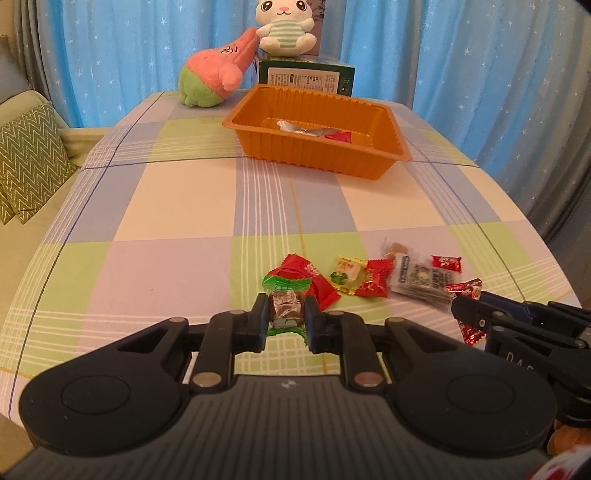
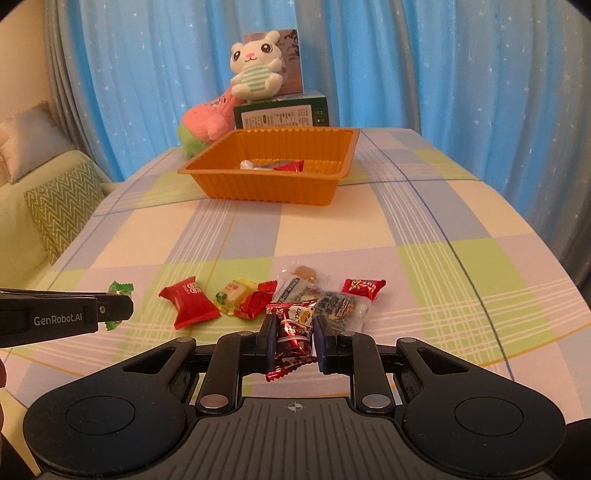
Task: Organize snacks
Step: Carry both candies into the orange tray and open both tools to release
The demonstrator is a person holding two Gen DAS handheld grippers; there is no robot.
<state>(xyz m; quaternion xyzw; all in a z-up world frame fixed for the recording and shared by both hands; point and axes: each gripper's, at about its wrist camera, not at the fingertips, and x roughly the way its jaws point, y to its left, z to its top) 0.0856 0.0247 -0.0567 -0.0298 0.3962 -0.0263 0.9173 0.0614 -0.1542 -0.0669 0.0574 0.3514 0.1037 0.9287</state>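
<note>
My left gripper is shut on a green-wrapped candy with a brown centre, held just above the tablecloth. My right gripper is shut on a shiny red candy. Loose snacks lie in a row near the front: a red packet, a yellow candy, a small red candy, clear grey packets and another red candy. The orange tray stands at the far side with a silver packet and a red candy inside. The left gripper shows at the left of the right wrist view.
A checked tablecloth covers the table. Behind the tray are a pink and green plush, a white rabbit plush on a green box, and blue curtains. A sofa with a zigzag cushion is at the left.
</note>
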